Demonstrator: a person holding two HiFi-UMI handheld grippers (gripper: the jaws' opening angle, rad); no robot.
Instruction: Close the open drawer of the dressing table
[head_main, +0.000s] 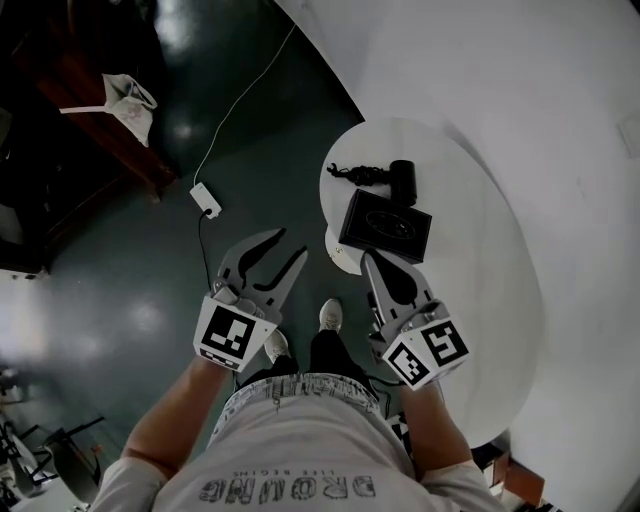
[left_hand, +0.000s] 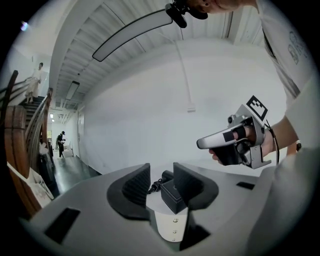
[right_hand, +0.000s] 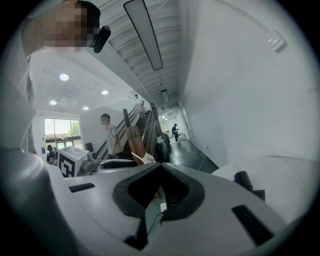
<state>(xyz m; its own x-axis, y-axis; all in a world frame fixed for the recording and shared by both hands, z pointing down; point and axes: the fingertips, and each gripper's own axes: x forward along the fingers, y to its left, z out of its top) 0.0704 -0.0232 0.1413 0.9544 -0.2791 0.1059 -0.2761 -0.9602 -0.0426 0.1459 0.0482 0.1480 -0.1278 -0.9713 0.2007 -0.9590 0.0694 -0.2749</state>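
Head view showed us standing on a dark glossy floor (head_main: 140, 300) with one tool in each hand. The left hand-held gripper (head_main: 293, 243) hovered over the floor, well apart from the furniture. Its jaws were spread open with nothing held. In the left gripper view, the gap between them framed only things lying farther off.

The right hand-held gripper (head_main: 370, 258) had its jaws closed tip to tip and gripped nothing. The right gripper view showed the tips meeting, with an empty loop behind them.

The white tabletop (head_main: 480, 270) of the dressing table lay ahead and to our right. On it we noted:
- a black box (head_main: 385, 225) near the edge facing us
- a black cylindrical device (head_main: 402, 182) just beyond the box
- a bundled black cord (head_main: 352, 174) beside the device

A pale rounded part (head_main: 343, 256) projected from under the tabletop edge, below the black box. It sat just beside the tips of the right hand-held gripper. We could not confirm whether this part was the open drawer, nor whether the tips touched it.

A white cable (head_main: 240, 100) ran across the floor to a small white adapter (head_main: 206, 200). A white bag (head_main: 125, 100) rested on dark wooden furniture (head_main: 90, 130) at the upper left
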